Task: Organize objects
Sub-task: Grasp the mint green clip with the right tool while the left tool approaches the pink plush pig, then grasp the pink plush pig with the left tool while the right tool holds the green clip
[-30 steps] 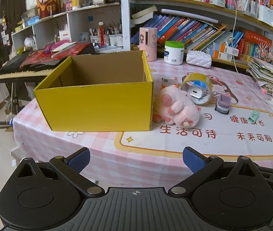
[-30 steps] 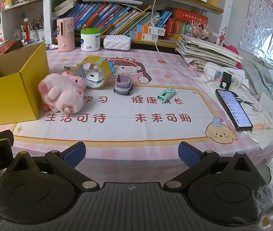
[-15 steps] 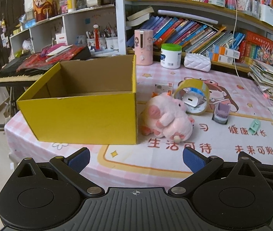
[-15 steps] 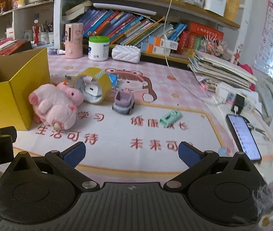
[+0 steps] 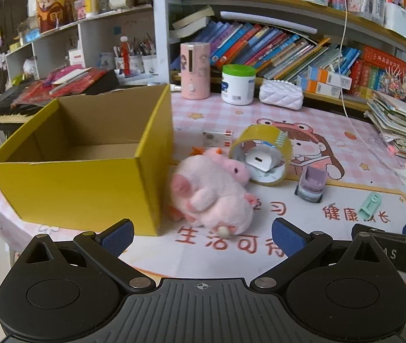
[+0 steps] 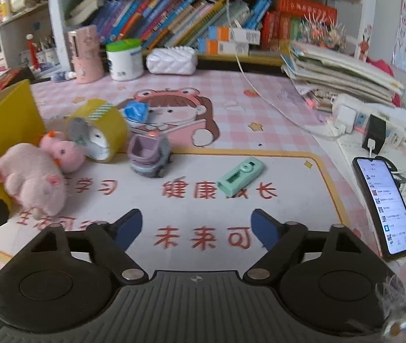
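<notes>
An open, empty yellow cardboard box stands at the table's left. A pink plush pig lies against its right side, also in the right wrist view. Behind it a yellow tape roll stands on edge with a white charger inside. A purple toy car and a mint green correction tape lie on the mat. My left gripper is open and empty just in front of the pig. My right gripper is open and empty in front of the car and the correction tape.
A pink bottle, a white jar with a green lid and a white quilted pouch stand at the back under bookshelves. A lit phone, a power strip and stacked papers are at the right. A small white box lies behind the pig.
Both grippers have moved forward over the table. The pig now sits close in front of my left gripper, and the car and correction tape are nearer my right gripper. No object has moved.
</notes>
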Available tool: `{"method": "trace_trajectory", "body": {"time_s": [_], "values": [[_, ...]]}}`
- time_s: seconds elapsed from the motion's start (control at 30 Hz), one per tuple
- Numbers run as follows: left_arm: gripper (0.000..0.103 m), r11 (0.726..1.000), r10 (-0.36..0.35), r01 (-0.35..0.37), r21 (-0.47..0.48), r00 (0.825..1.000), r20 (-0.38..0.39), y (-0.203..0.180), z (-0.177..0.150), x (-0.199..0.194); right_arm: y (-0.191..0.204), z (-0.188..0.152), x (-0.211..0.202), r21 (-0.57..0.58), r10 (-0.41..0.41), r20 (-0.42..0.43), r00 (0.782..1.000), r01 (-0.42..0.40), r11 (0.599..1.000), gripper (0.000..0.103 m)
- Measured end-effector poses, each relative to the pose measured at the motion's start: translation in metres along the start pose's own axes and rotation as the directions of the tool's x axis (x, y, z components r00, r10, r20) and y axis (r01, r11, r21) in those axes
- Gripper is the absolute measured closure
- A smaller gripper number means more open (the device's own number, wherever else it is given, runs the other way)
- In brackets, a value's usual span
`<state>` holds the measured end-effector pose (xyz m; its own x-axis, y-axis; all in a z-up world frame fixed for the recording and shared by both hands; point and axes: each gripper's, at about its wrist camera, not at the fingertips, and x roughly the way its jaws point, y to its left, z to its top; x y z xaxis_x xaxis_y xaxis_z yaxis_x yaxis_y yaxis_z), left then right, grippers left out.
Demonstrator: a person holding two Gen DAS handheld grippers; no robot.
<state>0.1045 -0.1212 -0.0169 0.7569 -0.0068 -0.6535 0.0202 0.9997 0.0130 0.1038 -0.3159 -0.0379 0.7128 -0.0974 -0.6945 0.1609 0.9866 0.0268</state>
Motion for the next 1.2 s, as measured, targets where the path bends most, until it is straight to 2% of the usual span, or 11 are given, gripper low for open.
{"method": "trace_trajectory", "body": {"time_s": [0.3, 0.5, 0.7, 0.83, 1.03, 1.2], "values": [[0.001, 0.998, 0.045, -0.045, -0.032, 0.999, -0.015, -0.020, 0.007, 0.019, -0.030, 0.020, 0.043, -0.036, -0.076, 0.002, 0.997, 0.076, 0.996, 0.023], [0.002, 0.996, 0.073, -0.075, -0.052, 0.997, -0.028, -0.028, 0.012, 0.031, -0.047, 0.037, 0.075, -0.010, -0.076, -0.031, 0.997, 0.076, 0.997, 0.029], [0.002, 0.988, 0.111, -0.115, -0.102, 0.993, -0.049, -0.030, 0.014, 0.042, -0.052, 0.045, 0.102, 0.013, -0.033, -0.090, 0.995, 0.034, 0.999, 0.053], [0.005, 0.978, 0.128, -0.136, -0.160, 0.990, -0.058, -0.031, 0.019, 0.051, -0.049, 0.046, 0.106, -0.032, 0.006, -0.080, 0.997, -0.008, 0.999, 0.080], [0.009, 0.962, 0.193, -0.207, -0.178, 0.977, -0.092, -0.042, 0.025, 0.069, -0.050, 0.051, 0.106, -0.078, 0.047, -0.085, 0.995, -0.053, 0.996, 0.080], [0.010, 0.936, 0.252, -0.279, -0.213, 0.957, -0.146, -0.044, 0.027, 0.089, -0.047, 0.057, 0.086, -0.124, 0.113, -0.045, 0.993, -0.118, 0.985, 0.080]]}}
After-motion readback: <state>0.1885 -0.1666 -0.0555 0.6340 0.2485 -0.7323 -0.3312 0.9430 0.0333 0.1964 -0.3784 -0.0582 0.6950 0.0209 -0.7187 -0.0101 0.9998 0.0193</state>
